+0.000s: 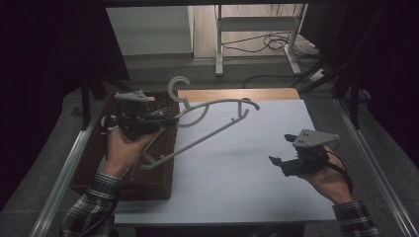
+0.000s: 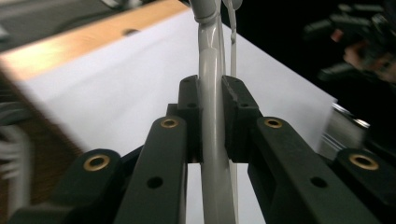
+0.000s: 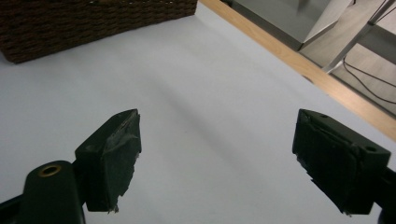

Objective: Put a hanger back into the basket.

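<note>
A pale grey plastic clothes hanger (image 1: 207,136) hangs in the air over the left part of the white table (image 1: 237,173), its hook pointing to the far side. My left gripper (image 1: 173,117) is shut on the hanger's arm just below the hook, above a dark wicker basket (image 1: 158,185). In the left gripper view the hanger (image 2: 212,84) runs straight up between the pads of the left gripper (image 2: 212,114), which press on both of its sides. My right gripper (image 1: 281,149) hovers over the right of the table, open with nothing between its fingers (image 3: 112,149).
The wicker basket (image 3: 93,23) stands at the table's left edge. A wooden strip (image 1: 237,94) borders the far edge of the table. Metal rails run along both sides. Beyond, a white table frame (image 1: 220,44) and cables sit on the floor.
</note>
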A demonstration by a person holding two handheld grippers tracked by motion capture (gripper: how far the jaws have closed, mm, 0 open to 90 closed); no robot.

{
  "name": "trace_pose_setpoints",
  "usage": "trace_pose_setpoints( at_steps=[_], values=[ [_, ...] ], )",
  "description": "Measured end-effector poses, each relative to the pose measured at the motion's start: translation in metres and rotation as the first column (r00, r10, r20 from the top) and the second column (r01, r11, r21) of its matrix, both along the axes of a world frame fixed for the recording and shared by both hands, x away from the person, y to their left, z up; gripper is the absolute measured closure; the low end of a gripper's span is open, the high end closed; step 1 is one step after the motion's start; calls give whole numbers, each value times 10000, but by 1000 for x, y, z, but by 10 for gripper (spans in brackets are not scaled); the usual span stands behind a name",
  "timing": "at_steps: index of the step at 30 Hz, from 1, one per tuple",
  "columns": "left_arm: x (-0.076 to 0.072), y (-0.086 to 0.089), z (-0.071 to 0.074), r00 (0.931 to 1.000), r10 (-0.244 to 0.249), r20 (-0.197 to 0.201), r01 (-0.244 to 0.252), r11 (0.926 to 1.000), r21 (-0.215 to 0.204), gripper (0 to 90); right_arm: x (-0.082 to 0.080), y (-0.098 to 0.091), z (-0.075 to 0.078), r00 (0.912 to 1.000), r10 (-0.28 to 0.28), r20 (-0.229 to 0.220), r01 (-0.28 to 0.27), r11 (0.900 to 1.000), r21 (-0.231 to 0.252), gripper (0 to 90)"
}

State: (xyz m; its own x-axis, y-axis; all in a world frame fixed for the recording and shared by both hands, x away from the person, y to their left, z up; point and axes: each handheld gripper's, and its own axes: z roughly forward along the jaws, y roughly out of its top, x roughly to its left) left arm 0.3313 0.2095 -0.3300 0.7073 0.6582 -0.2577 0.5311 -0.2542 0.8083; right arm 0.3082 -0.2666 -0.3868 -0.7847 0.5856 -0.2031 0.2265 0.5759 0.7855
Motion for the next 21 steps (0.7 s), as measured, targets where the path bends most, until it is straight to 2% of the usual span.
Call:
trace_pose_setpoints(
  at_steps=[4,8,13,18,21],
  values=[
    [-1,33,2,9962,818,284,-817,9967,-18,804,-7,0,-11,9999,50,-120,-47,9998,181,161],
    [-1,65,1,9859,1595,498,-1597,9872,-1,804,-10,0,-21,9995,94,-295,-86,9996,287,165],
    [2,97,-8,9686,2426,542,-2440,9695,214,804,-12,-2,-31,9990,26,-440,-9,9992,398,165],
    [3,124,-31,9449,3246,428,-3255,9454,167,804,-14,-4,-34,9984,17,-560,4,9993,384,165],
    [1,137,-44,9348,3544,255,-3548,9348,168,803,-15,-4,-37,9979,36,-651,-9,9991,425,166]
  ],
)
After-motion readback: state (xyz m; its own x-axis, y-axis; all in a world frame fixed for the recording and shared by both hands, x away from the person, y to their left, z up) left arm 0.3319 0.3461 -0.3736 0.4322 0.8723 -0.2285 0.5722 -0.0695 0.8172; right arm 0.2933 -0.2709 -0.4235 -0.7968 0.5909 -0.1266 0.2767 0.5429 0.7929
